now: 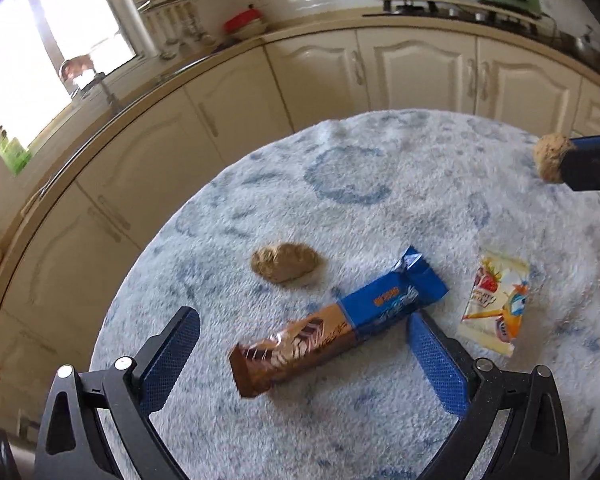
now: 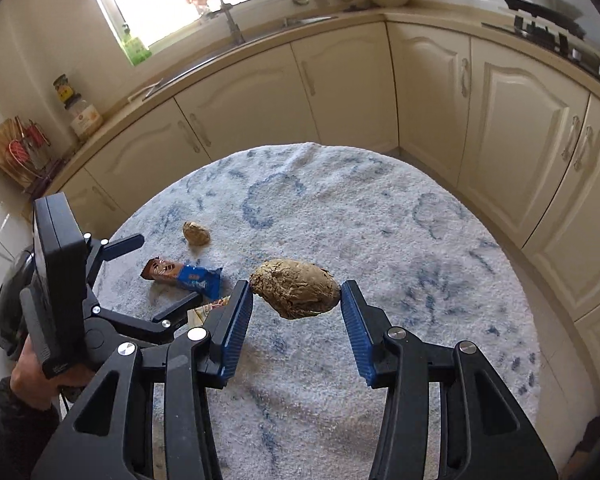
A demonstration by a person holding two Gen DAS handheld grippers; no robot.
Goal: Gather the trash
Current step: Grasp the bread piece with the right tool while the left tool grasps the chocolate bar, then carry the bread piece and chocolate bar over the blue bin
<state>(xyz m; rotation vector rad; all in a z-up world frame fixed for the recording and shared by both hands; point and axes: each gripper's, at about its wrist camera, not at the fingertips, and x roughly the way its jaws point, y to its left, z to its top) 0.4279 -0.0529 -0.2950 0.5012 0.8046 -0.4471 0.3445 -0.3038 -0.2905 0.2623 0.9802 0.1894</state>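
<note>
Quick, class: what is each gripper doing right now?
Left gripper: open, jaws either side of the biscuit packet, not gripping.
Right gripper: shut on a crumpled brown paper ball.

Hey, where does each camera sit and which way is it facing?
Left wrist: on the left gripper, looking down over the chocolate wrapper on the rug; its open fingers show.
Right wrist: on the right gripper, clamping a brown wad; the hand shows.
Shared: wrapper, rug, cabinets.
</note>
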